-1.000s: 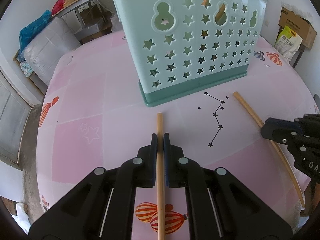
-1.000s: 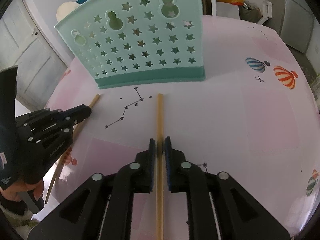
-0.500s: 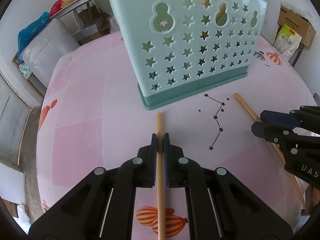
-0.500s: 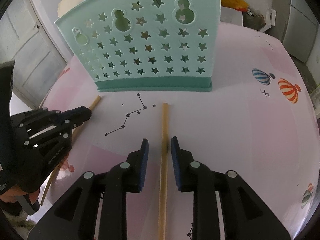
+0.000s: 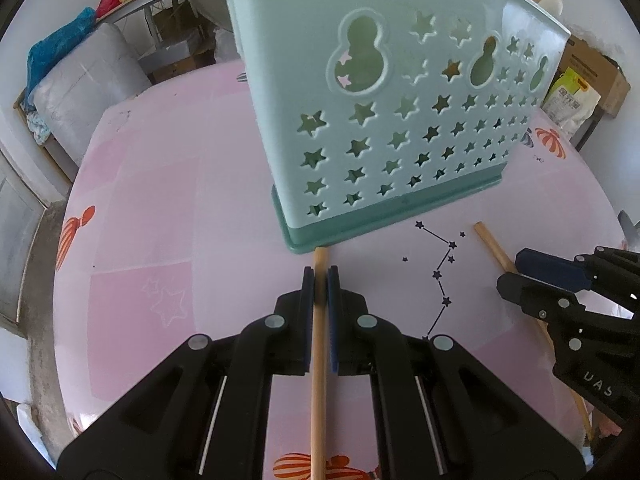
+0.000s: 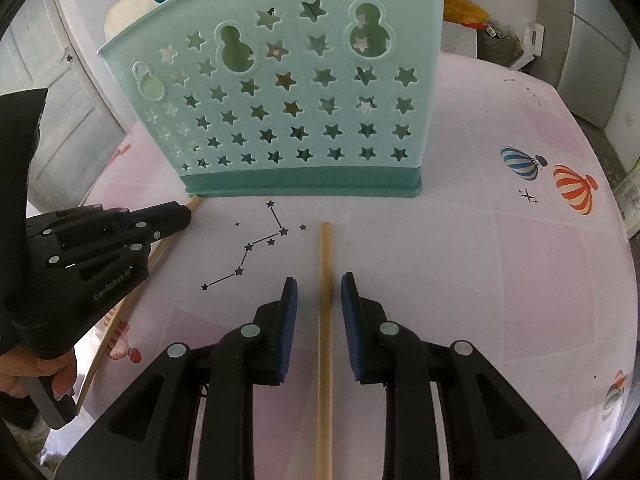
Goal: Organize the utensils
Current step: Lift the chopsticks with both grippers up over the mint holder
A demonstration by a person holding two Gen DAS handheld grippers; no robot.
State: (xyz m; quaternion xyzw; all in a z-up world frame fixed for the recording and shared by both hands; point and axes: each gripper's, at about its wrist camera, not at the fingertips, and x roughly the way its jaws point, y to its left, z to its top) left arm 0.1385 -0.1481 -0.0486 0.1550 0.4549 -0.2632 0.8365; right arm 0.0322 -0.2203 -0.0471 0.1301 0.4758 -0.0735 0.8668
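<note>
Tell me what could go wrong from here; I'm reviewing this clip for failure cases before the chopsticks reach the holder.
1. The left gripper is shut on its chopstick, whose tip sits at the teal utensil holder base; pushing forward could jam the stick or shove the holder.
2. The right gripper is open around the other chopstick, which lies loose on the pink tablecloth and may roll or get knocked.
</note>
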